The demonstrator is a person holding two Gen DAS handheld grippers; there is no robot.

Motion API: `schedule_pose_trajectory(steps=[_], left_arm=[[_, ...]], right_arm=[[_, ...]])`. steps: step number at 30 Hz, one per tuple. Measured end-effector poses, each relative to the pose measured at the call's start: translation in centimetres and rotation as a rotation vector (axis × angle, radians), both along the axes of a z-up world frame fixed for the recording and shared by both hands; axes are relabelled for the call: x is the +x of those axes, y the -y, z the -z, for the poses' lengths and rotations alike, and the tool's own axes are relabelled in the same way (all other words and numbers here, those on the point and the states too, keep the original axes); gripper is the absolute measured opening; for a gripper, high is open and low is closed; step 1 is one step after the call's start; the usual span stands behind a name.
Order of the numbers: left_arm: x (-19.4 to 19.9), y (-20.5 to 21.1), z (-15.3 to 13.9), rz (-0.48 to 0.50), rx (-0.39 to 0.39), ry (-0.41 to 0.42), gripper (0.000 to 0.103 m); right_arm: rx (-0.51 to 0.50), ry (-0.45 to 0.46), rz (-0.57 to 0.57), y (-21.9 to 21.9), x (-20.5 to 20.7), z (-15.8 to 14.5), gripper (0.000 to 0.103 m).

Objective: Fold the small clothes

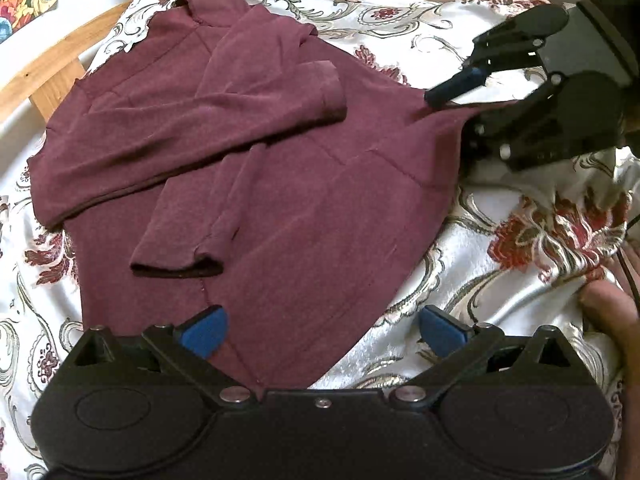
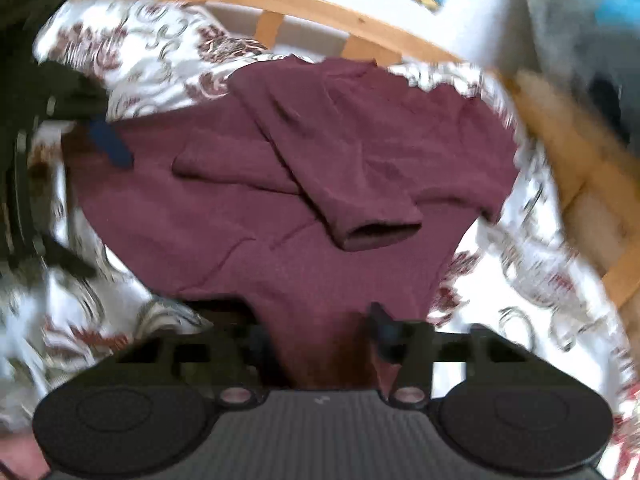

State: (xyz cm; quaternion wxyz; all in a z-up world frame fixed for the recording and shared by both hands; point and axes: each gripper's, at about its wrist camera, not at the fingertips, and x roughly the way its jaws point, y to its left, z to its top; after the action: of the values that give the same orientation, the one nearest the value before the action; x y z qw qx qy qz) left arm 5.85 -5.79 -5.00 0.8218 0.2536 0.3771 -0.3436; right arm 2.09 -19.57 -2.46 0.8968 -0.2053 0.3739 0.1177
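A maroon long-sleeved shirt (image 1: pixel 256 168) lies flat on a floral bedspread (image 1: pixel 520 240), both sleeves folded across its body. My left gripper (image 1: pixel 322 332) stands open just above the shirt's near corner. Its left pad is over maroon cloth and its right pad over the bedspread, with nothing pinched. My right gripper (image 1: pixel 452 104) reaches in from the upper right, shut on the shirt's far corner, and the cloth tents up toward it. In the blurred right wrist view, shirt fabric (image 2: pixel 328 352) is bunched between the right gripper's (image 2: pixel 320 340) fingers. The left gripper's blue finger (image 2: pixel 110 144) shows at the left.
A wooden bed frame (image 1: pixel 52 76) curves around the bedspread's far side and also runs along the right (image 2: pixel 600 184). A person's hand (image 1: pixel 612 308) is at the right edge. A colourful patterned thing (image 1: pixel 24 4) sits beyond the frame.
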Motion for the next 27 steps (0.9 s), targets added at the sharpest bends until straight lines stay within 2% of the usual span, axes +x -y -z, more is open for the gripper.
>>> schedule_pose_trajectory(steps=[1, 4, 8, 11, 15, 17, 18, 20, 24, 25, 26, 27], left_arm=[[0.1, 0.2, 0.0, -0.008, 0.004, 0.003, 0.102], [-0.1, 0.6, -0.3, -0.022, 0.008, 0.049, 0.102], [-1.0, 1.6, 0.3, -0.013, 0.070, 0.129, 0.103], [-1.3, 1.8, 0.2, -0.002, 0.087, 0.165, 0.103], [-0.9, 1.6, 0.0, -0.046, 0.103, 0.204, 0.102], [-0.2, 1.2, -0.1, -0.090, 0.113, 0.211, 0.098], [0.1, 1.0, -0.1, -0.112, 0.127, 0.214, 0.091], [0.8, 0.5, 0.1, -0.138, 0.143, 0.197, 0.090], [1.2, -0.4, -0.3, -0.144, 0.095, 0.143, 0.087], [1.2, -0.5, -0.4, -0.140, 0.097, 0.147, 0.081], [1.2, -0.5, -0.5, -0.131, 0.101, 0.150, 0.069], [1.2, -0.6, -0.6, -0.126, 0.102, 0.149, 0.064]], right_arm=[[0.029, -0.021, 0.004, 0.2, 0.3, -0.3, 0.018], [0.147, -0.070, 0.023, 0.8, 1.6, -1.7, 0.010], [0.243, -0.111, 0.041, 1.0, 3.0, -3.9, 0.010], [0.319, -0.140, 0.075, 1.6, 4.2, -5.2, 0.010], [0.402, -0.162, 0.115, 2.5, 5.3, -6.4, 0.010], [0.404, -0.162, 0.121, 2.5, 5.5, -6.6, 0.010], [0.396, -0.161, 0.121, 2.5, 5.6, -6.6, 0.010], [0.399, -0.163, 0.127, 2.6, 5.6, -6.5, 0.010], [0.412, -0.181, 0.142, 3.1, 5.7, -6.2, 0.010], [0.417, -0.187, 0.145, 3.3, 5.8, -6.1, 0.010], [0.428, -0.196, 0.151, 3.6, 5.8, -5.9, 0.010], [0.439, -0.203, 0.160, 3.7, 5.8, -5.8, 0.010]])
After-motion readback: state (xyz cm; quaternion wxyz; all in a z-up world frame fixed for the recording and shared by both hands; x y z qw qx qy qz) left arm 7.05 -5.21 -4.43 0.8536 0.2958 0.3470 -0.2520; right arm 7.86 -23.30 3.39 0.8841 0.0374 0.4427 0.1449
